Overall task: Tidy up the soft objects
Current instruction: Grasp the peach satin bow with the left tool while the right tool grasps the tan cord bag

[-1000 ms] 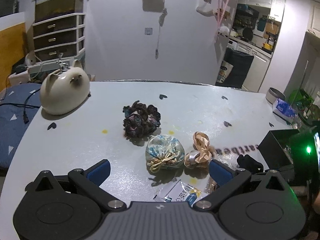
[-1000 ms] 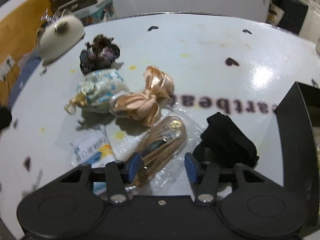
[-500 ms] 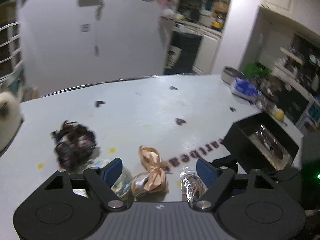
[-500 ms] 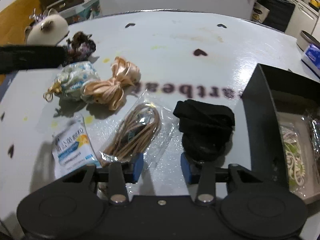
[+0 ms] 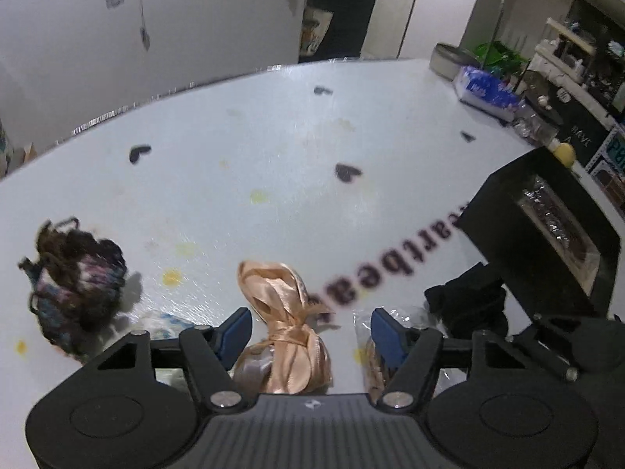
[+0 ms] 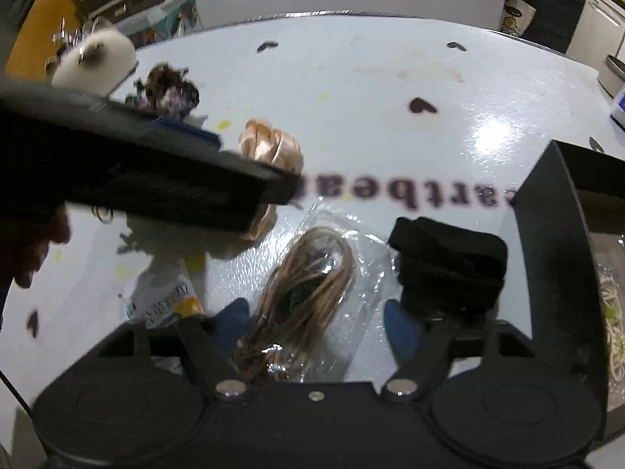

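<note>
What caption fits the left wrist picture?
Open left hand-held gripper straddling a shiny peach satin ribbon bow on the white table.

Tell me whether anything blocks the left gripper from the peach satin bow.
Nothing visible does. The left gripper is open and the peach satin bow lies on the table between its fingers.
</note>
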### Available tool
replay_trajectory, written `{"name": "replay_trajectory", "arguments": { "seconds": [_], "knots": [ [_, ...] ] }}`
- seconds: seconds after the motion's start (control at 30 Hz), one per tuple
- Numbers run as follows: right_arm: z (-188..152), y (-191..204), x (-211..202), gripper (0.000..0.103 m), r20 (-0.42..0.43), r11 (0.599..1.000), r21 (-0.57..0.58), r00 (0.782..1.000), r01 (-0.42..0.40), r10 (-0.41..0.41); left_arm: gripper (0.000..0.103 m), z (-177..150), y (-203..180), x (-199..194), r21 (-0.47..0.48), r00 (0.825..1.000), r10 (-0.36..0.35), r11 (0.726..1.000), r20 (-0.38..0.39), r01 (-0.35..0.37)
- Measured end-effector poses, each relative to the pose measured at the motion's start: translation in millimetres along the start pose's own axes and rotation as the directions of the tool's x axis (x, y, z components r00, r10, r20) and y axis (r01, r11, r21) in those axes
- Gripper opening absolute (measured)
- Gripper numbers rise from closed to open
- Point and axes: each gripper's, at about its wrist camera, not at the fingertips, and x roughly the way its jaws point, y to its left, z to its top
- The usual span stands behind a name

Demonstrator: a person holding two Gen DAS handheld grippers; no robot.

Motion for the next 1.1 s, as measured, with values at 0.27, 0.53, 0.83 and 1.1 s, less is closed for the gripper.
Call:
{"name": "replay_trajectory", "arguments": {
  "seconds": [0.27, 0.53, 0.83, 1.1],
  "knots": [
    [-16.5, 0.0, -9.1, 0.075, 0.021, 0.987, -0.153, 0.999, 0.038, -0.035, 0.032, -6.9, 4.4, 21.2, -0.060, 0.998, 0.050, 0.997, -0.040, -0.052],
    [-33.5, -37.9, -29.0, 0.059, -0.018, 0.999, -0.037, 1.000, 0.023, -0.024, 0.028, -17.3, 11.2, 3.3, -0.105, 1.000, 0.021, 0.994, -0.009, -0.022],
    [-20.4, -28.0, -13.8, 0.078, -0.009, 0.999, -0.045, 1.000, 0.014, -0.015, 0.028, -42.4, 1.4, -36.6, -0.152, 0.999, -0.005, 0.988, 0.037, 0.011],
    [-30.0, -7.0, -17.8, 0.056, -0.003, 0.988, -0.156, 1.000, -0.006, 0.005, 0.028, -70.4, -2.8, -67.4, -0.229, 0.998, 0.016, 0.974, 0.066, -0.001]
  ]
}}
